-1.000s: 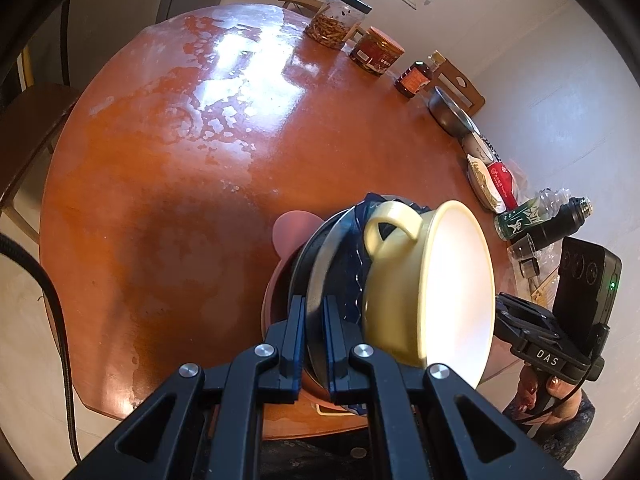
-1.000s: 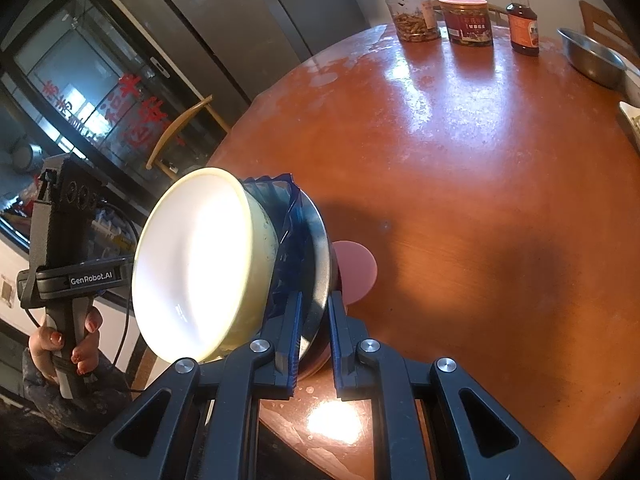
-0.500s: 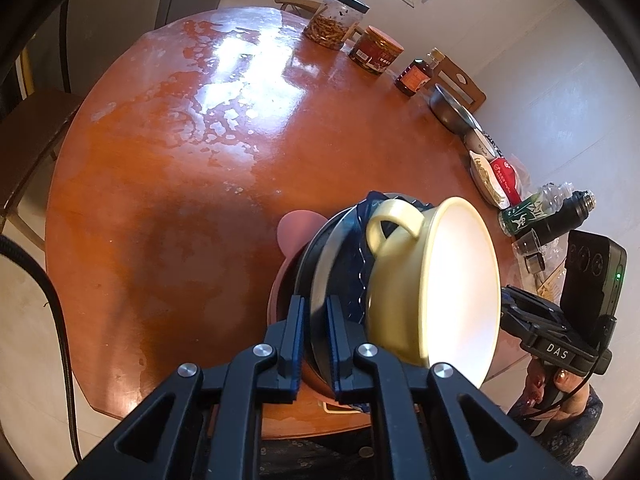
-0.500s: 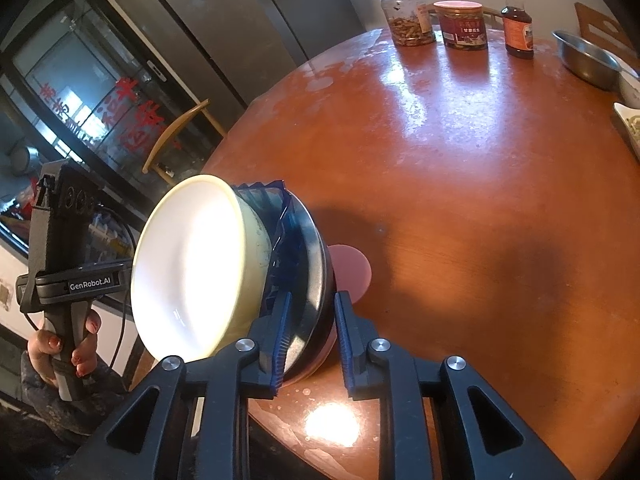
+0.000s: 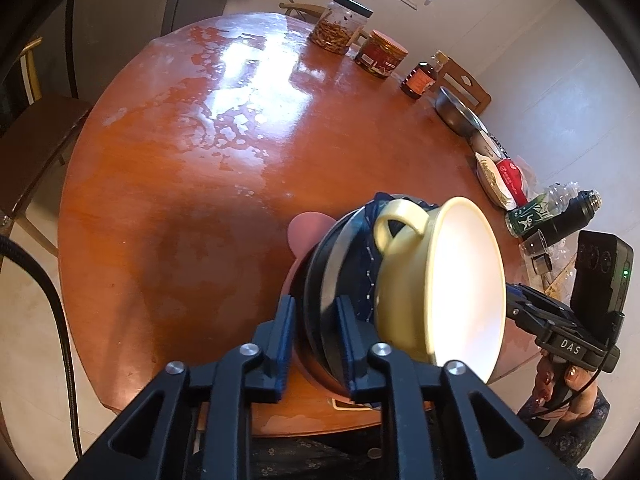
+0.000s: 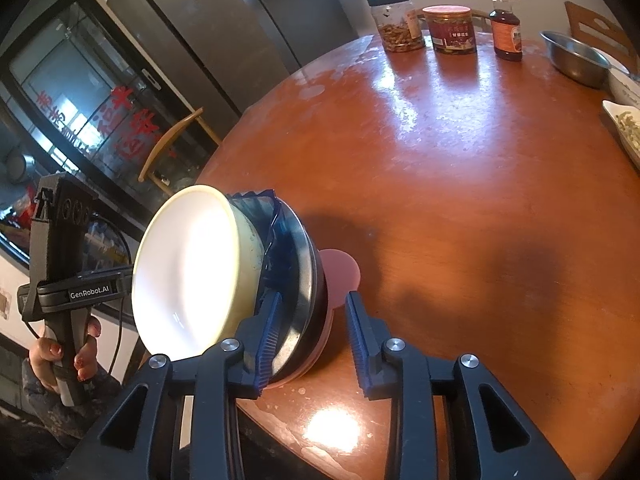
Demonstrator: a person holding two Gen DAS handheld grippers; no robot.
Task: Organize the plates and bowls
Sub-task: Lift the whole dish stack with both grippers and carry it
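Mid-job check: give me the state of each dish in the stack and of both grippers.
yellow bowl: on its side, opening facing sideways
blue plate: on edge, behind the bowl
steel plate: on edge
pink plate: on edge, outermost
left gripper: shut on stack
right gripper: open, straddling stack

We record a nested stack of dishes (image 5: 340,264) tipped on edge at the near rim of the round table (image 5: 180,200): a handled bowl (image 5: 440,280) in a plate, in a wider lower dish. Along the far edge stand, left to right, a jar (image 5: 340,24), a tin (image 5: 380,54) and a bottle (image 5: 420,76), with a metal basin (image 5: 456,116) to their right. Packets (image 5: 500,176) and two lying bottles (image 5: 556,216) follow the right rim. A chair (image 6: 168,148) stands beyond the table's left side.
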